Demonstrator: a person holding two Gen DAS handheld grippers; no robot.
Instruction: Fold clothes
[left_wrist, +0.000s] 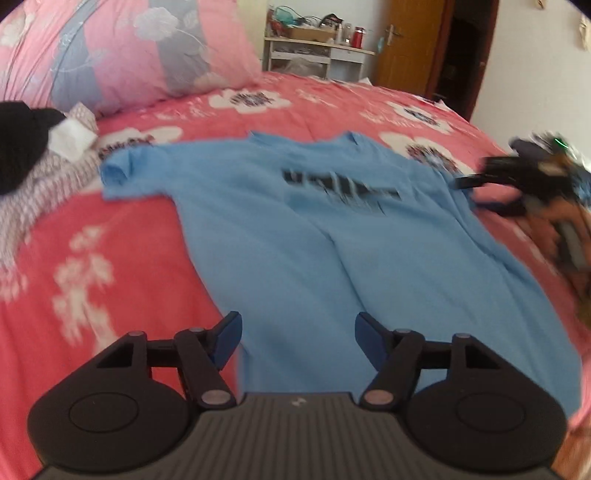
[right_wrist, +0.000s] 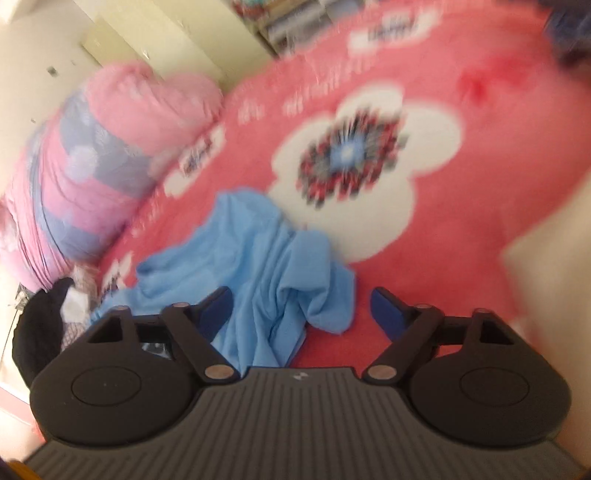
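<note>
Currently:
shirt (left_wrist: 314, 236): lying flat on bed (left_wrist: 110, 258), right sleeve bunching
left tool (left_wrist: 298, 334): gaping wide, empty, hovering over hem
right tool (right_wrist: 301, 308): gaping, empty, straddling sleeve
tip: pinching sleeve edge, folding toward shirt centre

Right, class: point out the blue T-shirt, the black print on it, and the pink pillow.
T-shirt (left_wrist: 280, 258): left wrist view, bare middle of the body.
Print (left_wrist: 340, 186): left wrist view, centre of the black chest lettering.
Pillow (left_wrist: 122, 48): left wrist view, its pink and grey front.

Print on the shirt (left_wrist: 340, 188) smeared, unreadable. Right tongs (left_wrist: 476, 192) a blur at frame edge. Bedspread (right_wrist: 461, 229) streaked. Shelf clutter (left_wrist: 314, 26) too small to identify.
</note>
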